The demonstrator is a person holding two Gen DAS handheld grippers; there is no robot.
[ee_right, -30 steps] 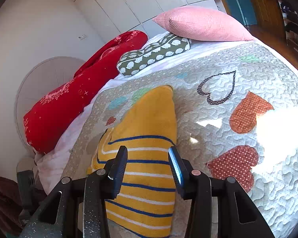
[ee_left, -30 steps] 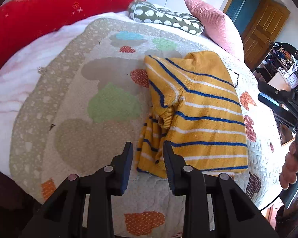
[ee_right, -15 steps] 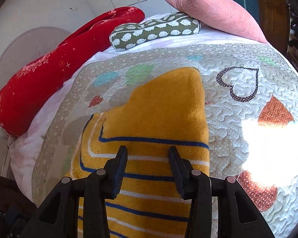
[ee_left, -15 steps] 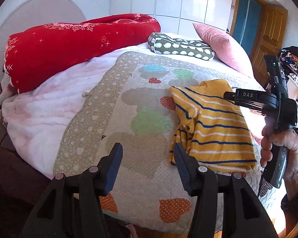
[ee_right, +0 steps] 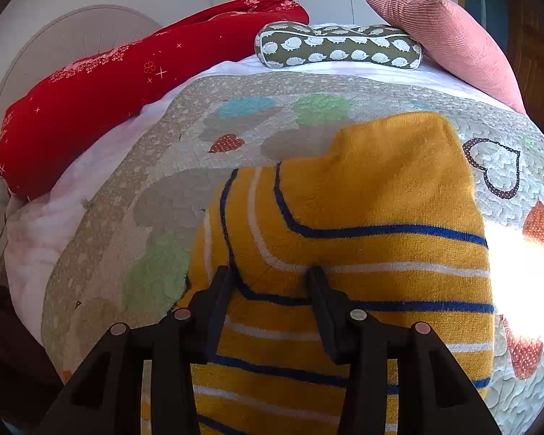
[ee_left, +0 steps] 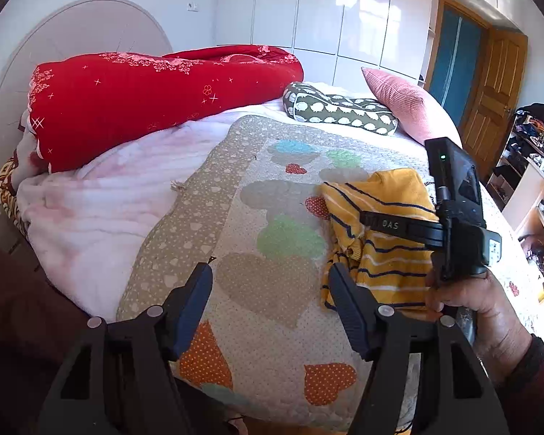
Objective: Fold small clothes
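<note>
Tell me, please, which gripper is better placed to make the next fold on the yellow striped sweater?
Probably the right. The right gripper hangs directly over the sweater, jaws apart with nothing between them. The left gripper, whose jaws have just been opening and hold nothing, sits off to the side over the quilt.

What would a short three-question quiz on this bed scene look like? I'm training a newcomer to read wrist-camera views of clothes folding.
1. True or false: the left gripper holds the yellow striped sweater.
2. Which lies directly against the pink pillow? A) red blanket B) green hedgehog cushion C) the sweater
3. Fill in: the sweater lies on a quilt patterned with ____ shapes.

Key
1. False: its fingers are apart over the bare quilt, having just been opening, with nothing between them.
2. B
3. heart
</note>
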